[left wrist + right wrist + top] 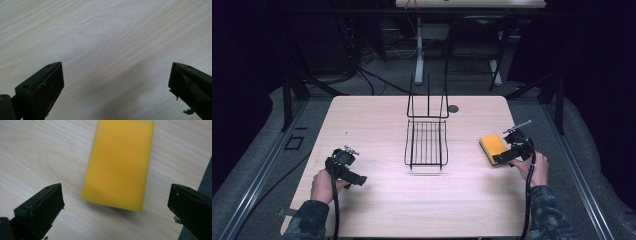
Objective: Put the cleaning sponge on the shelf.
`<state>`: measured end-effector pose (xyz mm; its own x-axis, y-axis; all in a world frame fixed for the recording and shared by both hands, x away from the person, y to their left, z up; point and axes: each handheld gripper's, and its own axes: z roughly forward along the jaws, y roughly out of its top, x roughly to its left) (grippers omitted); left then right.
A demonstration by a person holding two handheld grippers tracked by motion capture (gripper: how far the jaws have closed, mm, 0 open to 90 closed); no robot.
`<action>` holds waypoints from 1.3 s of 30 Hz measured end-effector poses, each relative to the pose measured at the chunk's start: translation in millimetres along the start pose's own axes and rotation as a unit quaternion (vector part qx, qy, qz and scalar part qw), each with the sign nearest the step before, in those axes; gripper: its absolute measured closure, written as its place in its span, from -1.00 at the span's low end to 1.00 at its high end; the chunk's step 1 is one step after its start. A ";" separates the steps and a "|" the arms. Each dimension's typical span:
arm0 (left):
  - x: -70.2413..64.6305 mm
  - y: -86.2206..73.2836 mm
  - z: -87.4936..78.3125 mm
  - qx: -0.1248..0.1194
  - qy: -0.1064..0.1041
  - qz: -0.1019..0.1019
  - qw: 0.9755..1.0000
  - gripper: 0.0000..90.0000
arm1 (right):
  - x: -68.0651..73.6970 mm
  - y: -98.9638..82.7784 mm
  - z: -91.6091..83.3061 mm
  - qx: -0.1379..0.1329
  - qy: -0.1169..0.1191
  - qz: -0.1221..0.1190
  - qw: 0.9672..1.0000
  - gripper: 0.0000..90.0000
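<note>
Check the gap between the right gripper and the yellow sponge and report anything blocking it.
Nothing visible blocks it. The right gripper is open, with the yellow sponge lying flat just ahead of its jaws and bare table between them.

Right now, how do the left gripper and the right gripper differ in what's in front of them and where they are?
The left gripper sits near the table's left edge over bare wood; the right gripper sits at the right edge beside the yellow sponge. The left's jaws frame only tabletop, the right's frame the sponge. Both are open and hold nothing.
</note>
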<state>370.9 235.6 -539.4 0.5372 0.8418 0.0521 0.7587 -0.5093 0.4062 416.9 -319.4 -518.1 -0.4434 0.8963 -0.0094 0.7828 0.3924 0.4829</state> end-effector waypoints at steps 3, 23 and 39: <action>-0.8 -0.1 -1.1 -0.003 0.000 0.001 1.000 -1.00 | 1.6 2.3 3.4 -0.002 -0.004 0.002 1.000 -1.00; 2.8 -0.5 2.1 0.004 -0.003 -0.007 1.000 -1.00 | 1.9 11.0 28.6 0.027 -0.019 0.005 0.999 -0.78; 2.8 0.2 2.6 0.006 -0.003 -0.005 1.000 -0.99 | -1.9 5.5 31.4 0.030 0.003 0.036 0.999 -0.51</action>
<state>373.5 237.4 -541.6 0.5317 0.8458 0.0432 0.7683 -0.5032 0.3957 435.8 -312.5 -542.9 -0.3883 0.9211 0.0288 0.8372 0.3396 0.4286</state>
